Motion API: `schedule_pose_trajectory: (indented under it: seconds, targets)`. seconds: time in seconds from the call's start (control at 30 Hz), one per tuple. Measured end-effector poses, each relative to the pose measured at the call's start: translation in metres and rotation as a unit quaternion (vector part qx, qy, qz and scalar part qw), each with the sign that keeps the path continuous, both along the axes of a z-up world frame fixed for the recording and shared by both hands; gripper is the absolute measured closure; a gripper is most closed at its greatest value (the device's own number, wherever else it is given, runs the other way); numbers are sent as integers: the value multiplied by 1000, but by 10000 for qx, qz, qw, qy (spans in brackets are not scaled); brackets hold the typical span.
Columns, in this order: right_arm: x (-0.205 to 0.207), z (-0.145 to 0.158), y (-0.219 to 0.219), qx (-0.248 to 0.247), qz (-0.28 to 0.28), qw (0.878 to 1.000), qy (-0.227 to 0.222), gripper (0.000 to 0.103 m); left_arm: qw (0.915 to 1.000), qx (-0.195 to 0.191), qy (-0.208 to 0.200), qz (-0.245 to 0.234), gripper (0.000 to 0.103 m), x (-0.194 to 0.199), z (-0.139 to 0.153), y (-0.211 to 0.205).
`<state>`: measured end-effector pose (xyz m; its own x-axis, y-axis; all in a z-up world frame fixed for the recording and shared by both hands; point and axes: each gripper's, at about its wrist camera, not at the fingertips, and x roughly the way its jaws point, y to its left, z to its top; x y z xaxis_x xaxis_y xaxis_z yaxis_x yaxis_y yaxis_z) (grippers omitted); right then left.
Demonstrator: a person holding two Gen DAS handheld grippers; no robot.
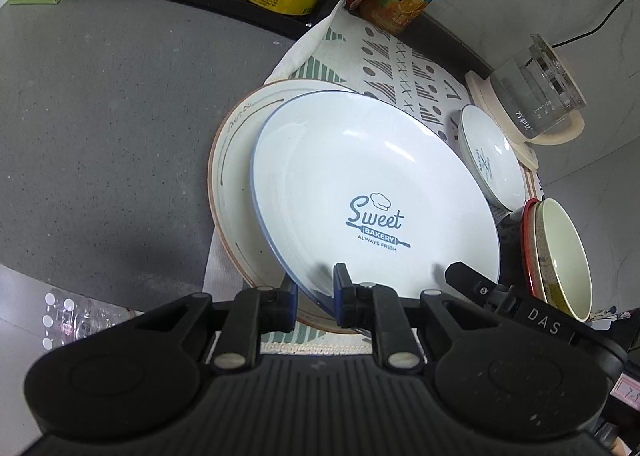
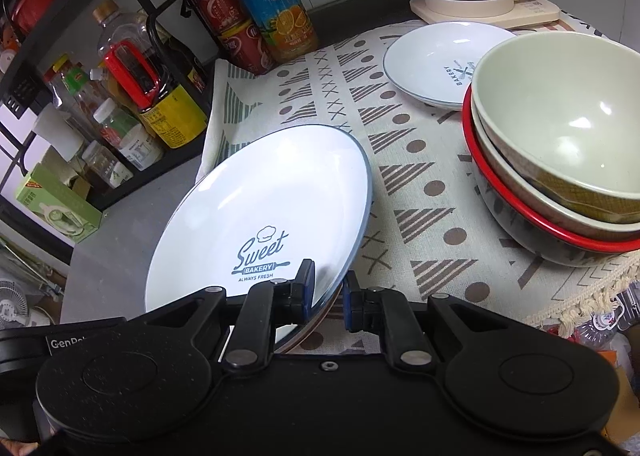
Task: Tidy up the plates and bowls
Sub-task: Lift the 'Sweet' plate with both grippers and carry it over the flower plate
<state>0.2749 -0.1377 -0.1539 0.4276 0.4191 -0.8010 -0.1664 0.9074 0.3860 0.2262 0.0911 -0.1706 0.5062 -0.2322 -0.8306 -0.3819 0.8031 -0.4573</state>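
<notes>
The near rim of the white plate (image 1: 376, 184) sits pinched between the closed fingers of the left gripper (image 1: 316, 292) and the right gripper (image 2: 329, 294).

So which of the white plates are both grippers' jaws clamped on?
The large blue-rimmed Sweet Bakery plate, tilted over the brown-rimmed plate. The small bakery plate lies untouched on the cloth by the kettle.

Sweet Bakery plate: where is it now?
The Sweet Bakery plate sits centre in both views, on the brown-rimmed plate, left of the stacked bowls.
</notes>
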Motion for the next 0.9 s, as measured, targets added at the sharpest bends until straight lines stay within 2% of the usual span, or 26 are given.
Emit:
schedule_pose_trajectory:
  seconds: [0.37, 0.7, 0.8, 0.9]
  targets:
    - [4, 0, 5, -179, -68, 9998, -24, 90, 9998, -132, 126, -32, 86, 8, -7, 0]
    - [11, -3, 6, -202, -247, 9994, 115, 92, 9989, -70, 436, -170, 76, 15, -5, -3]
    - [11, -4, 8, -235, -256, 9993, 115, 93, 9988, 40, 467, -142, 71, 14, 1, 1]
    - [13, -4, 8, -254, -267, 9993, 99, 94, 9989, 179, 440, -44, 60, 12, 13, 8]
